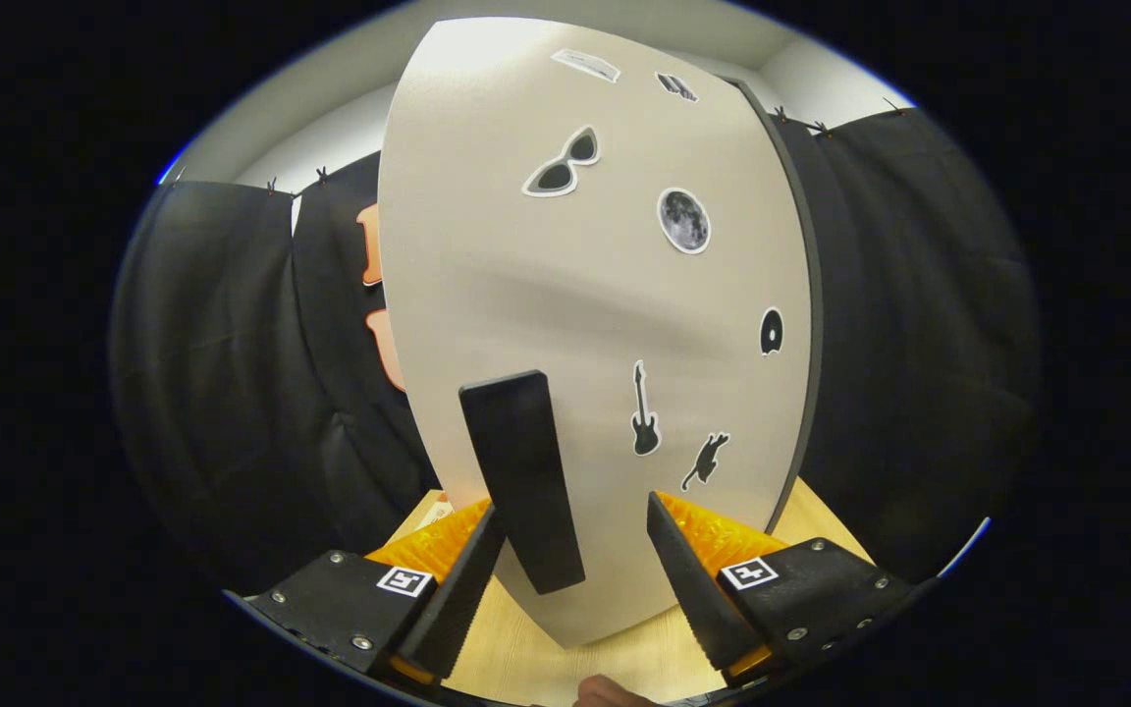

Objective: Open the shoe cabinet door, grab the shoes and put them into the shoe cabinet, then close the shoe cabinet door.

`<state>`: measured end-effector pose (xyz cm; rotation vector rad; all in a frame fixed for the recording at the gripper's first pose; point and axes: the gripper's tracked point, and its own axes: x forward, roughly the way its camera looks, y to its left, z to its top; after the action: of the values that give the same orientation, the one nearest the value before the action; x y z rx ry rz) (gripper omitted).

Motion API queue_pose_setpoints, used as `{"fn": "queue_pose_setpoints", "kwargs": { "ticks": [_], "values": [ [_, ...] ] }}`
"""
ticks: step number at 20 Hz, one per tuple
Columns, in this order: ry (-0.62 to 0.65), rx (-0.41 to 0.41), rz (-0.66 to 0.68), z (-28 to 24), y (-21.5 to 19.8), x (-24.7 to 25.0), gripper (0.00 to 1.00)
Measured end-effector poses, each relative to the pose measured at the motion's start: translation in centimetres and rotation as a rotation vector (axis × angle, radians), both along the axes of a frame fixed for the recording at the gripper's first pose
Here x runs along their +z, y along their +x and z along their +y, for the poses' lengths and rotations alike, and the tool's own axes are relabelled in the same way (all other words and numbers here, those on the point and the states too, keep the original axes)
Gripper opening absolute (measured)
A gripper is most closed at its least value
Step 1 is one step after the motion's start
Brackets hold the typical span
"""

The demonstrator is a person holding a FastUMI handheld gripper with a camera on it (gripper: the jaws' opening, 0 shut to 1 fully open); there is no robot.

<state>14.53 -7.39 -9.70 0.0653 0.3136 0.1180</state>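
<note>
Cabinet door [585,314] stands upright, close ahead of the tool [575,550], pale beige, smooth face toward the camera. Door looks shut; dark edge [801,324] of the cabinet body visible down its right side.

Handle [524,481]: long dark bar, mounted upright on the lower left part of the door, slightly tilted in this lens. It sits between the two fingers, nearer the left finger [457,589], which touches or nearly touches its lower end; cannot tell which. Right finger [688,579] stands clear of the handle, with a gap of bare door between.

Tool state: jaws spread wide, not clamped on anything. Both fingers reach up to the door's lower part; contact with the door face itself cannot be confirmed.

Stickers on the door: sunglasses [564,164] upper middle, moon [683,220] to their right, disc [771,331] near the right edge, guitar [644,412] and a small dark animal shape [706,460] lower down, just above the right finger. Two more small stickers near the top, too blurred to identify.

Surface [821,520]: light wood, under the cabinet and the fingers. Black cloth wall [232,393] behind on both sides; white wall above it.

A bit of a hand [610,693] shows below the fingers.
</note>
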Motion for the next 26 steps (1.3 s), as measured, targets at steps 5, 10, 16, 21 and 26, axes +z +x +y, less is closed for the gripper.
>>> {"fn": "queue_pose_setpoints", "kwargs": {
  "ticks": [5, 10, 16, 21, 26],
  "values": [
    [-0.022, 0.053, -0.013, 1.0, 1.6, 0.1, 0.92],
    [-0.028, 0.104, -0.022, 1.9, 3.1, 0.1, 0.92],
    [0.001, 0.142, -0.037, 2.5, 4.6, 0.2, 0.92],
    [0.022, 0.158, -0.054, 2.6, 4.8, 0.3, 0.96],
    [0.004, 0.149, -0.061, 2.6, 4.7, -0.1, 0.97]
  ]
}}
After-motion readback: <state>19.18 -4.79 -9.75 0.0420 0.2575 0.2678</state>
